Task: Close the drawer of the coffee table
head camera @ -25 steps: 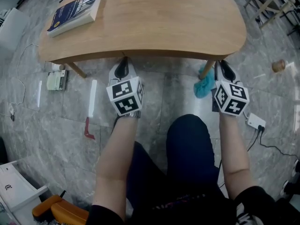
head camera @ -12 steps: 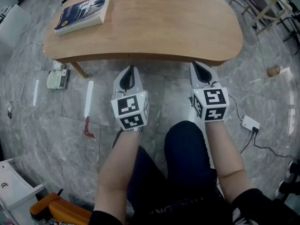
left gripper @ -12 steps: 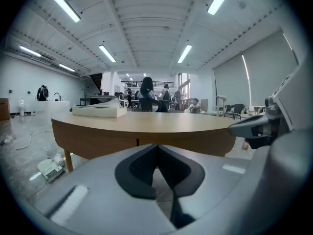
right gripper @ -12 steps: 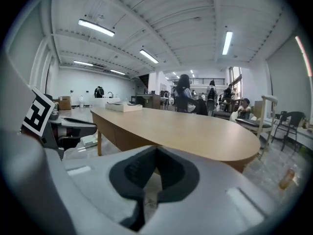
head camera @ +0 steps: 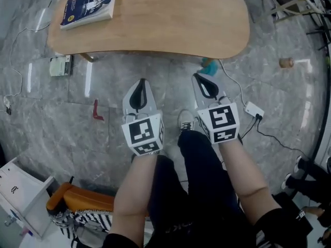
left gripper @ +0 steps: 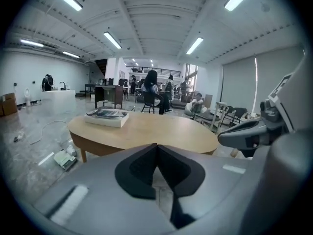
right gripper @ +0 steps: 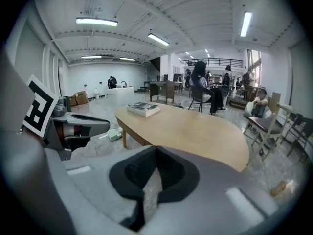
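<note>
black fingers pressed together, nothing between them, on both the left gripper [head camera: 140,86] and right gripper [head camera: 201,80]. ahead of both, well apart, stands the coffee table [head camera: 155,30]; no drawer juts from its near edge, so it looks closed. keep both clear, check it sits flush.

Left hand-held gripper [head camera: 140,82] and right hand-held gripper [head camera: 199,79]: pale grey tapered shells, black-lined cut-out near the tip. White cube [head camera: 143,134] with black square markers behind each. Person wears dark navy trousers [head camera: 201,169], dark sleeves [head camera: 279,223], pale laced shoe [head camera: 185,121].
</note>
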`<state>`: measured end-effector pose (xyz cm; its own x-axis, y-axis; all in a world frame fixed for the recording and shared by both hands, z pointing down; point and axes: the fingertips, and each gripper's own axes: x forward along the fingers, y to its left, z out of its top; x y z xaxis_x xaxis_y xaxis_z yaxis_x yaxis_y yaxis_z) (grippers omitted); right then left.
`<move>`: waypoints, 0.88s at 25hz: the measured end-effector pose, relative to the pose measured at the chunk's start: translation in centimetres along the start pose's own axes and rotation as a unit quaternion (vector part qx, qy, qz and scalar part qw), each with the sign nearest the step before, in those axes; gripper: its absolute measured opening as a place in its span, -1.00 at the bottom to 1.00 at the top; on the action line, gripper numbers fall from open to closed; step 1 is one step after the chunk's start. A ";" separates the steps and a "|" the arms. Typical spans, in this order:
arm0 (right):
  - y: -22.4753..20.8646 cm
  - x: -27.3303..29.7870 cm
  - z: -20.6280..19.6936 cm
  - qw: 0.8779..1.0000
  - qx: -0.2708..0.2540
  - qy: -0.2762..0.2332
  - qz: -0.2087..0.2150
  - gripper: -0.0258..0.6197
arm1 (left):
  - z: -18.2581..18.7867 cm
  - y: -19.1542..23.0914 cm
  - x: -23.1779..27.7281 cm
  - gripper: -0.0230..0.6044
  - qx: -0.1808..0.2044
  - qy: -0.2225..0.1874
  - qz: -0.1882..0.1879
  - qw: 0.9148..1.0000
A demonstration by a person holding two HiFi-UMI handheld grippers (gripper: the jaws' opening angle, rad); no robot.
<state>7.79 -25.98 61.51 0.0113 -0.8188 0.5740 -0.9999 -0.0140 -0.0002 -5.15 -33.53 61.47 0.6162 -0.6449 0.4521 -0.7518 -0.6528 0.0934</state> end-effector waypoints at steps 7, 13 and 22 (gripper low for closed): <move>0.6 -10.5 8.4 0.999 0.005 0.025 0.029 -0.92 | 7.8 -2.5 -10.8 -0.91 -0.003 0.057 0.012 0.998; 4.4 -20.5 15.2 0.999 -0.015 0.015 0.047 -0.92 | 15.0 -5.5 -19.9 -0.91 0.017 0.059 -0.024 0.998; 13.1 -34.0 20.0 0.999 -0.003 -0.038 0.033 -0.92 | 21.6 -6.7 -34.4 -0.91 0.033 0.020 -0.082 0.996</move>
<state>-5.50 -9.77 25.62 -0.0552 -0.8591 0.5088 -0.9985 0.0457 -0.0312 -16.23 -15.55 26.08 0.7182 -0.5124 0.4708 -0.6241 -0.7735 0.1103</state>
